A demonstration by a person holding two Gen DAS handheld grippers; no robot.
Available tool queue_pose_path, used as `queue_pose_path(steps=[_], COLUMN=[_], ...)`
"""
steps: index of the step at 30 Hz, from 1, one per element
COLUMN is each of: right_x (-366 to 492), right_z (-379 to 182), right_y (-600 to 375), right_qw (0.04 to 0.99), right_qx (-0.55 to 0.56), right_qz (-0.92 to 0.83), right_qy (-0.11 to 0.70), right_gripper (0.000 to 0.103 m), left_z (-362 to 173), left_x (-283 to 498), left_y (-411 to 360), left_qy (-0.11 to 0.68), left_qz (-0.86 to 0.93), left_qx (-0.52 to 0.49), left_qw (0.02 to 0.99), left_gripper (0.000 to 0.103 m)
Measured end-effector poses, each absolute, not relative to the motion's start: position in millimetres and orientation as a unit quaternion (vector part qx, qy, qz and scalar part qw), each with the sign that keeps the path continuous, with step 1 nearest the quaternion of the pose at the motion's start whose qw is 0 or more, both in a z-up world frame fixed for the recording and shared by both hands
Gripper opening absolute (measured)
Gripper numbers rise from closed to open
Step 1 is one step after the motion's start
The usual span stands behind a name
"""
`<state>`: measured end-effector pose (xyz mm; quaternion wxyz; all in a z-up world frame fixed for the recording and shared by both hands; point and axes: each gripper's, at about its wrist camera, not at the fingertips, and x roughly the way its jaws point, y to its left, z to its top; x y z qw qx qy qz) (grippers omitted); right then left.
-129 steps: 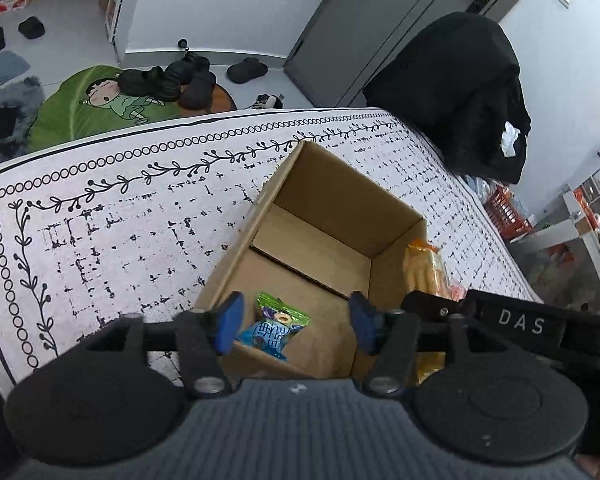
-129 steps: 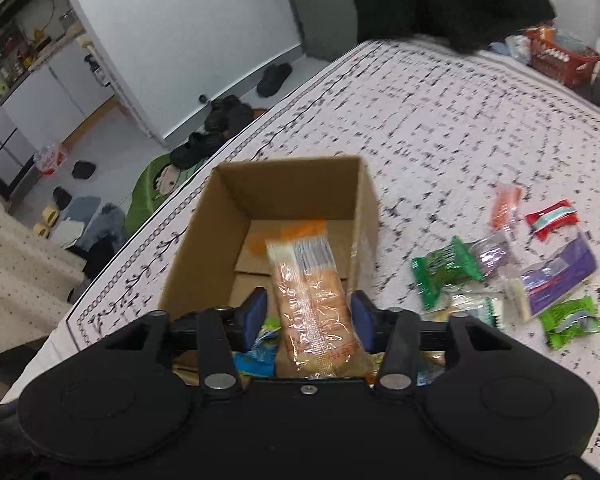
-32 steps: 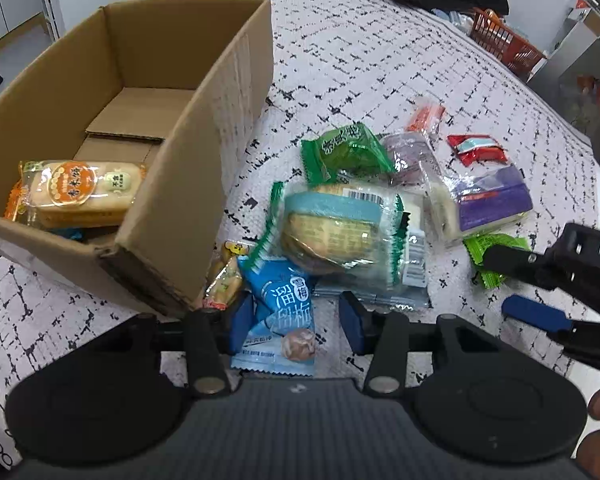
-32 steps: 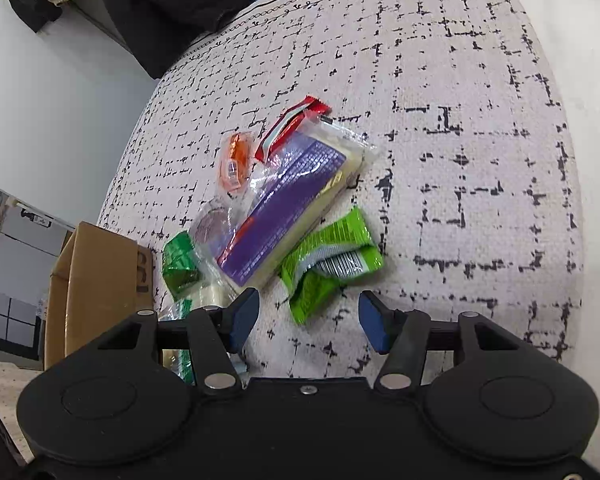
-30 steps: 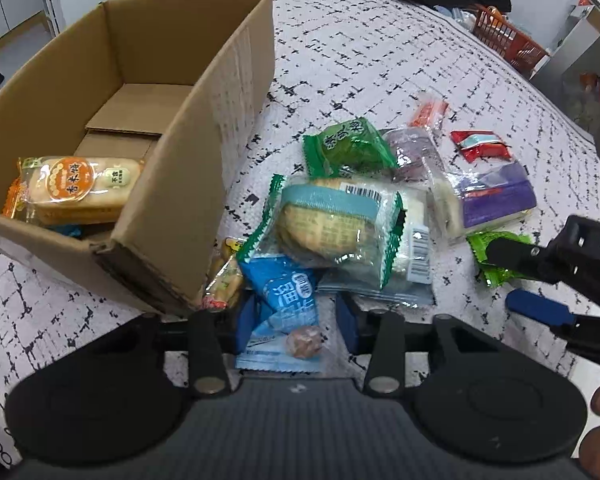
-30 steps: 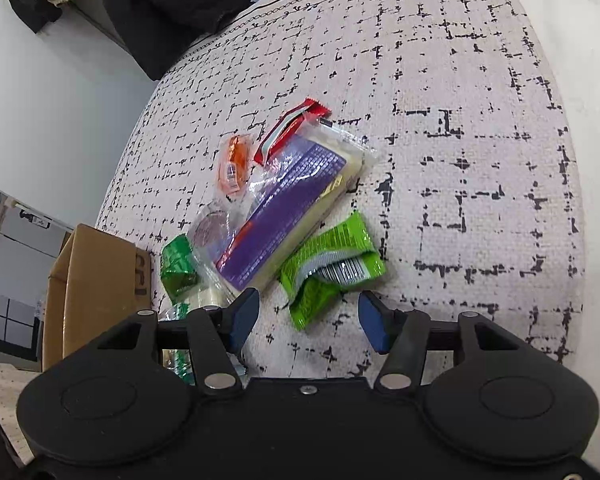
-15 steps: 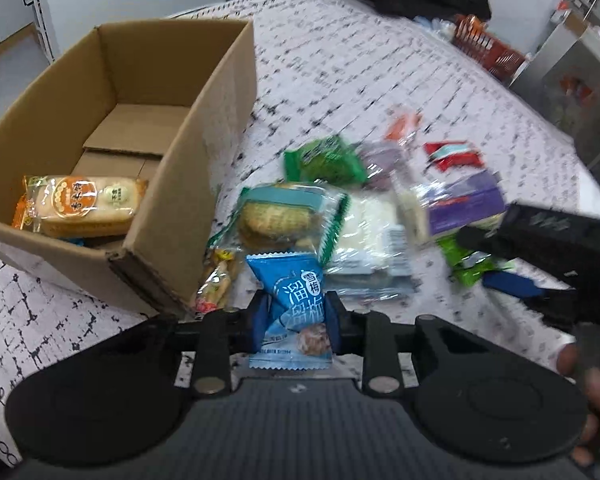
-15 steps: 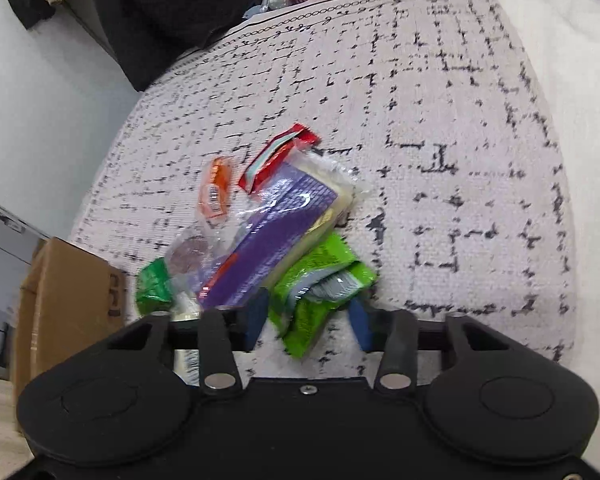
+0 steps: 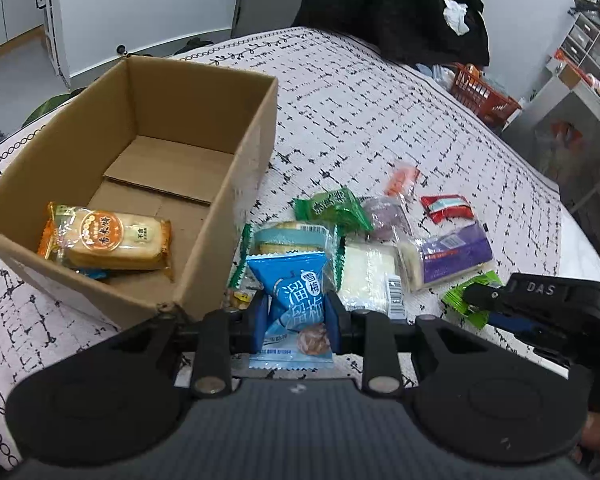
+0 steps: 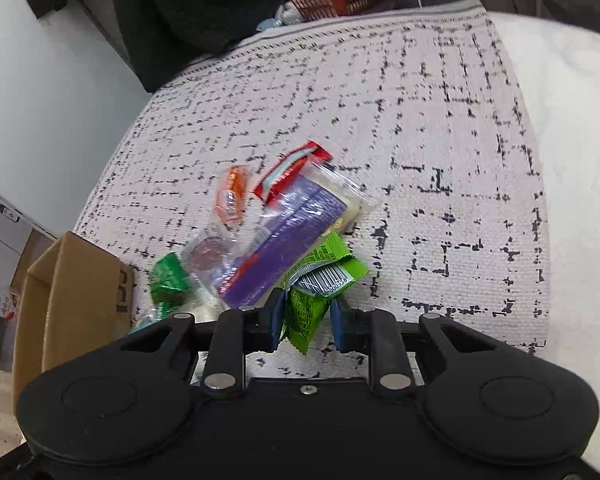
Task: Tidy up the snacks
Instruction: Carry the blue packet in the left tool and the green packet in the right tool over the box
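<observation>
My left gripper [image 9: 294, 320] is shut on a blue snack packet [image 9: 292, 292], held just above the patterned cover beside the near corner of the cardboard box [image 9: 252, 160]. An orange-wrapped cake [image 9: 108, 240] lies inside the box. My right gripper [image 10: 308, 320] has its jaws closing on a light green packet [image 10: 312, 292], with both pads against its crumpled sides; the left wrist view shows that gripper [image 9: 484, 308] at the right. Close by lie a purple packet [image 10: 288, 228], a dark green packet [image 9: 332, 208], a red packet [image 9: 446, 208] and a teal-edged biscuit pack [image 9: 292, 236].
The snacks lie on a white cover with black marks [image 9: 380, 120]. A small orange sachet [image 9: 402, 178] sits behind the pile. A red basket [image 9: 480, 92] and dark clothing [image 9: 400, 0] are beyond the far edge. The box [image 10: 60, 280] stands left of the pile.
The left gripper shut on the blue packet and lifted it off the cover. The right gripper's jaws came together around the light green packet, which now stands crumpled between them.
</observation>
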<state>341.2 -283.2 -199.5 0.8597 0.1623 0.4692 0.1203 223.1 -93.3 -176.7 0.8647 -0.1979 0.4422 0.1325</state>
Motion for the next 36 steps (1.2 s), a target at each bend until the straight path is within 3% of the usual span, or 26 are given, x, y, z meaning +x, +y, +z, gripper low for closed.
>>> queue_pose_path(steps=[36], right_x=[266], right_z=[-108], right_y=[-165], right_qw=[0.88], right_qx=[0.098], right_qz=[0.208], right_qy=[0.416], right_gripper=[0.024], left_z=[-106], left_x=[163], left_y=[2], left_qy=[0.345], left_qz=[0.146], left_qx=[-0.265], left_qw=[0.889], left_gripper=[0.029])
